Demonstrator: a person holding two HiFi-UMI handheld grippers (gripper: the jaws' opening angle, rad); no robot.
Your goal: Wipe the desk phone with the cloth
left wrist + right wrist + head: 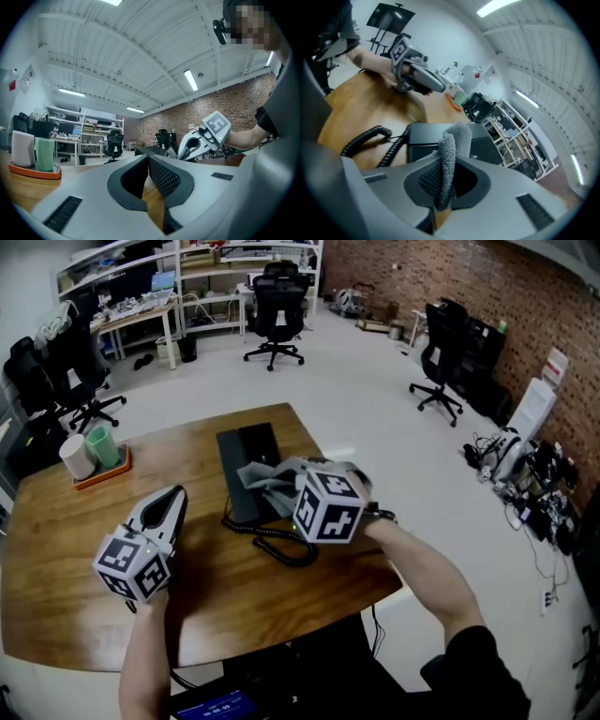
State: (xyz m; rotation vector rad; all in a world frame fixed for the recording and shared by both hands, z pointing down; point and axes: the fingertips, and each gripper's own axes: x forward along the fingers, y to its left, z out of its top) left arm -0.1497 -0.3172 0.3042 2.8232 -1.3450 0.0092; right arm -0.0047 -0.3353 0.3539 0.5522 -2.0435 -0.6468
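Observation:
The black desk phone (pixel 246 457) lies on the wooden table (pixel 56 531), its coiled cord (pixel 278 542) looping toward me. My right gripper (pixel 284 487) is shut on a grey cloth (pixel 270 476) and holds it on the phone's near part. In the right gripper view the cloth (pixel 453 140) stands pinched between the jaws, with the phone (pixel 426 135) and cord (pixel 365 138) just beyond. My left gripper (pixel 175 497) hovers left of the phone, jaws closed with nothing between them. Its own view shows the shut jaws of the left gripper (pixel 149 161) and the right gripper (pixel 201 138) beyond.
An orange tray with a white cup (pixel 77 457) and a green cup (pixel 103 446) sits at the table's far left; the tray (pixel 33 169) also shows in the left gripper view. Office chairs (pixel 277 306) and shelving stand beyond the table.

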